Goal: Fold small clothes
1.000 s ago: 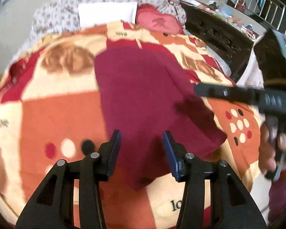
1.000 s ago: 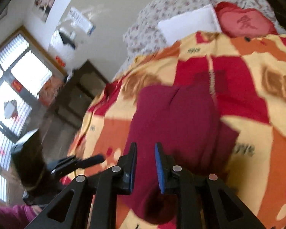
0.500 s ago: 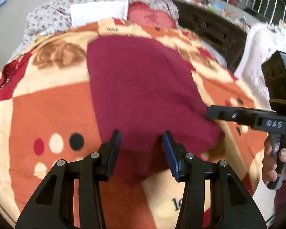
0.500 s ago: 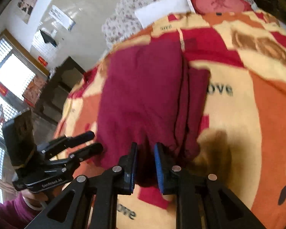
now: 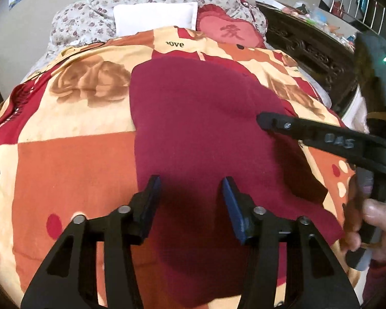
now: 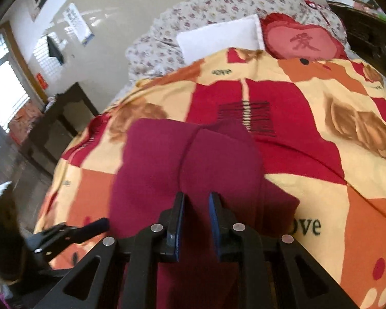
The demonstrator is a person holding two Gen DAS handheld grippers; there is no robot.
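**A:** Where's the garment you're folding?

**B:** The dark red garment (image 5: 200, 134) lies spread on your patterned blanket (image 5: 72, 159), lengthwise down the middle of the bed, its near end under both tools. A seam runs up its centre in the right wrist view.

**A:** And your left gripper (image 5: 191, 198)?

**B:** Your jaws have just been opening further. They stand apart over the near part of the cloth, pads clear of it, nothing pinched.

**A:** Your right gripper (image 6: 196, 213)?

**B:** Its jaws stand narrowly parted above the garment beside the seam. I can't tell whether any fabric is caught between them. From the left view its fingers reach over the garment's right edge, with your hand (image 5: 373, 221) on the grip.

**A:** Anything behind?

**B:** A white pillow (image 5: 155, 16) and a heart-shaped red cushion (image 5: 229, 33) at the bed's head.
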